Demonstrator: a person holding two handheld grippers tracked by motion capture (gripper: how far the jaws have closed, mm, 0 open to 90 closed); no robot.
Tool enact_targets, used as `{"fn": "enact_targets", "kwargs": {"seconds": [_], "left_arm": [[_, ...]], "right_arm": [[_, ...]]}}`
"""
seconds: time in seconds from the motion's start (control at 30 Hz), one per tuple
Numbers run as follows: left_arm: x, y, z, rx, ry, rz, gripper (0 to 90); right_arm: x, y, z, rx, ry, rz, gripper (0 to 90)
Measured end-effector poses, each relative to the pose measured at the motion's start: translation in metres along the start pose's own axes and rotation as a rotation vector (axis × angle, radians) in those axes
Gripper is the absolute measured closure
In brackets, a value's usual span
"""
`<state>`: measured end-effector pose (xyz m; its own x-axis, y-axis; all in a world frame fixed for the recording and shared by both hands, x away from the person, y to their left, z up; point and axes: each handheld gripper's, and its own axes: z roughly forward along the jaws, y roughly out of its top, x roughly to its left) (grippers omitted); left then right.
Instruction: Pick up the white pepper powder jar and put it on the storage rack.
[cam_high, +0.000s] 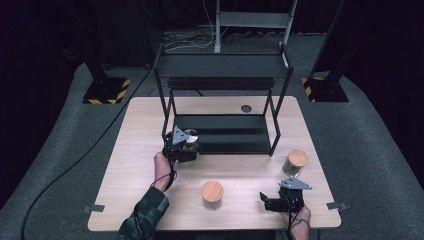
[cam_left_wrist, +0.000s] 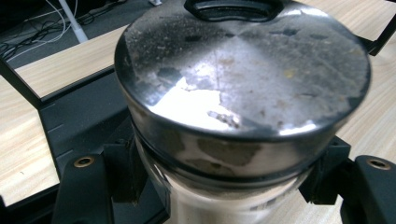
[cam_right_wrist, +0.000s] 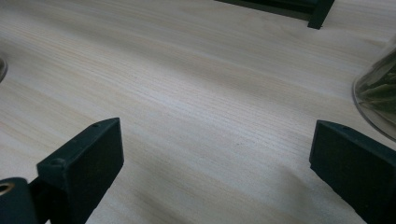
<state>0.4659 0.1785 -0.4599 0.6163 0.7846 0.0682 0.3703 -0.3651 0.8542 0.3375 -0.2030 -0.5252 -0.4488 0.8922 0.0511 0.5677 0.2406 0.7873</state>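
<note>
We see a metal-lidded jar (cam_left_wrist: 243, 107), the thing in hand. Its lid is a round, dull steel cap, smudged and speckled, with a black loop handle at the lid's twelve o'clock. Below the lid the body looks clear or shiny. It stands upright at the front left corner of the black rack (cam_high: 225, 132), toward nine o'clock from the table's (cam_high: 150, 190) middle.

Dim, dark surroundings; glare on the steel lid (cam_left_wrist: 243, 79), slightly blurred close-up.
</note>
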Motion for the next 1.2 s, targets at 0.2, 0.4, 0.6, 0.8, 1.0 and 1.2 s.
{"fn": "enact_targets", "kwargs": {"seconds": [0.2, 0.4, 0.6, 0.8, 1.0, 1.2], "left_arm": [[0.000, 0.002, 0.002, -0.001, -0.001, 0.002, 30.2], [0.002, 0.005, 0.004, 0.001, 0.000, 0.004, 30.2], [0.003, 0.009, 0.006, -0.004, 0.001, 0.004, 30.2], [0.004, 0.010, 0.008, 0.002, 0.001, 0.007, 30.2], [0.006, 0.012, 0.010, -0.001, 0.005, 0.002, 30.2], [0.008, 0.013, 0.012, 0.004, 0.008, 0.002, 30.3]], "right_arm": [[0.000, 0.000, 0.000, 0.000, 0.000, 0.000, 1.7], [0.000, 0.000, 0.000, 0.001, 0.000, 0.000, 1.7], [0.000, 0.000, 0.000, 0.001, -0.001, 0.000, 1.7], [0.000, 0.000, 0.000, 0.001, -0.001, 0.000, 1.7], [0.000, 0.000, 0.000, 0.002, -0.001, -0.002, 1.7], [0.000, 0.000, 0.000, 0.005, -0.001, -0.001, 1.8]]}}
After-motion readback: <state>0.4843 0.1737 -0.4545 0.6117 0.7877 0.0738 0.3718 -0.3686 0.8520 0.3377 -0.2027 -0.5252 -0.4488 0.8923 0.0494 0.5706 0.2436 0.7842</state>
